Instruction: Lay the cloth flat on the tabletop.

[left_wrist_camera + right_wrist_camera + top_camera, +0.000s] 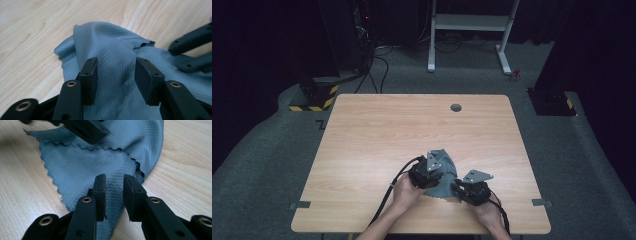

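Note:
A crumpled grey-blue waffle-weave cloth (443,161) lies on the wooden table (402,125) near its front edge. My left gripper (439,175) sits over the cloth's left side. In the left gripper view the cloth (110,42) rises in a fold between the jaws of my left gripper (116,67), which stand apart without pressing it. My right gripper (457,187) is at the cloth's right corner. In the right gripper view my right gripper (114,187) is open just above the pointed corner of the cloth (82,165).
A round grey cable hole (456,107) sits in the table's far side. Beyond the table stand a white desk frame (472,22) and a yellow-and-black striped base (314,97) on the grey carpet. Cables trail from both grippers over the front edge.

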Demonstrator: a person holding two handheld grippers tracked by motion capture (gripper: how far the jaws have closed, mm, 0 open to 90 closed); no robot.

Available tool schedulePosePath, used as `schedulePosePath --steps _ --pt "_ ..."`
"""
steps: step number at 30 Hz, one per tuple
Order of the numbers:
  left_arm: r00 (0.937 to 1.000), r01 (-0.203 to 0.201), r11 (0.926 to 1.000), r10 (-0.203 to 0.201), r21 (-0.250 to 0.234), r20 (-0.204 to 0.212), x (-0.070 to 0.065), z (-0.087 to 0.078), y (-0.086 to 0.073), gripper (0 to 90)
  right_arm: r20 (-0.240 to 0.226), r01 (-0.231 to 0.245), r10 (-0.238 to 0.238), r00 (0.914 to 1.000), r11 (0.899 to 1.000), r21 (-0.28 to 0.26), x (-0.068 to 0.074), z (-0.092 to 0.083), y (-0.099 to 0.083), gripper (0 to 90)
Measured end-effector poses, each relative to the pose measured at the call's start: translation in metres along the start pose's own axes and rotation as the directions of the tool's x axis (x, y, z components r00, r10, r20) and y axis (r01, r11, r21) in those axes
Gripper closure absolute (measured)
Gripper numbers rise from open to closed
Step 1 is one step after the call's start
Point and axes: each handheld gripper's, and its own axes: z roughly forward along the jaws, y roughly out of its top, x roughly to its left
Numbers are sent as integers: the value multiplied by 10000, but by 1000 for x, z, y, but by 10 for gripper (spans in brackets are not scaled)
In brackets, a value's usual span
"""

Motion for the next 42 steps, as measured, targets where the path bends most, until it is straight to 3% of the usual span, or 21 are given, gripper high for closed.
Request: schedulePosePath --steps 4,7,13,15,17,19,22,24,25,26,27,28,29,30,31,32,33,35,39,41,42 --pt "10000 -17 9998 15 185 71 -3 10 3 497 -5 27 -27 10000 10000 60 1 1 -1 715" --pt "9997 -132 9988 141 478 -190 -3 17 5 500 -1 166 -166 9999 9998 103 2 3 -2 713" --pt "9996 -264 9981 268 556 -68 -1 16 7 847 46 287 -288 9996 9994 168 4 4 -4 716" --pt "9999 -142 9990 141 435 23 4 12 8 875 55 303 -304 9995 9994 168 4 4 -4 720" --pt "9994 278 9994 -282 193 180 11 6 8 889 59 404 -405 9992 9990 190 4 4 -4 736" --pt "9977 672 9977 -672 -88 45 24 -7 7 892 52 519 -521 9986 9984 233 4 3 -4 802" --pt "9956 933 9953 -932 -246 30 33 -16 4 893 63 635 -638 9979 9975 301 4 2 -4 846" --pt "9919 1249 9914 -1256 -390 -163 42 -24 0 893 134 799 -804 9967 9962 334 5 2 -4 874" --pt "9871 1560 9869 -1572 -405 -290 52 -32 -8 893 135 826 -831 9964 9960 347 5 2 -4 877" --pt "9871 1560 9869 -1572 -405 -290 52 -32 -8 893 135 826 -831 9964 9960 347 5 2 -4 877" --pt "9808 1878 9814 -1896 -404 -459 62 -39 -17 893 127 877 -883 9960 9953 411 5 1 -3 885" --pt "9808 1878 9814 -1896 -404 -459 62 -39 -17 892 127 877 -883 9960 9953 411 5 1 -3 885" --pt "9717 2280 9727 -2301 -433 -526 71 -46 -28 893 157 1010 -1019 9947 9937 483 6 0 -2 890" --pt "9717 2280 9727 -2301 -433 -526 71 -46 -28 893 157 1010 -1019 9947 9937 483 6 0 -2 890" --pt "9627 2598 9648 -2621 -412 -666 79 -52 -40 893 219 1137 -1149 9931 9923 485 7 -2 -2 891" --pt "9580 2746 9610 -2764 -330 -759 82 -53 -46 893 199 1163 -1174 9929 9921 467 7 -3 -2 892" --pt "9580 2746 9610 -2764 -330 -759 82 -53 -46 892 199 1163 -1174 9929 9921 467 7 -3 -2 892" --pt "9473 3095 9509 -3078 56 -886 89 -49 -63 890 119 1167 -1175 9930 9917 534 6 -5 -2 891" --pt "9465 3102 9503 -3060 279 -1026 88 -42 -73 841 -24 1227 -1228 9924 9907 586 7 -2 -1 883" --pt "9425 3168 9482 -3174 -226 -1048 83 -43 -77 690 -112 1091 -1087 9940 9930 448 6 -3 0 839" --pt "9425 3168 9482 -3174 -226 -1048 83 -43 -77 620 -102 966 -963 9953 9948 313 5 -5 2 795"
